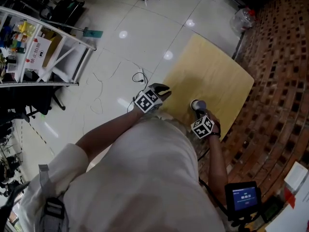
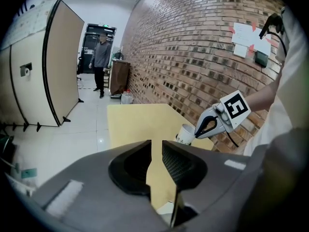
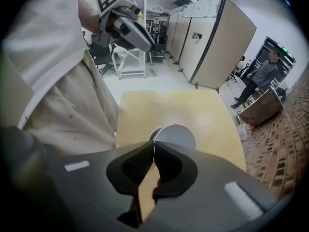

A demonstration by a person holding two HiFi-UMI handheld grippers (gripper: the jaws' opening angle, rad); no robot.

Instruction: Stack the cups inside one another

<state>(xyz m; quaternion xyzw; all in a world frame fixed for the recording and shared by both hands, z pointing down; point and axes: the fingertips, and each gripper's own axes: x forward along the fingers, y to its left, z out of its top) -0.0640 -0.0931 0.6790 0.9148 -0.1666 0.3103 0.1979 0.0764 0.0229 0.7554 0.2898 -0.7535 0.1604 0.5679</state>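
Found right gripper [image 3: 153, 150] pinched tight on rim of white cup [image 3: 179, 135]. Located cup at near right edge of yellow table [image 1: 212, 66], just above or on its top; contact not determinable. Found left gripper [image 2: 156, 152] over near left edge of table, jaws a narrow gap apart, gripping nothing, with bare tabletop visible through gap.

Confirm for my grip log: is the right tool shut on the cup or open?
Shut on the cup: the right tool pinches its white rim, jaws together.
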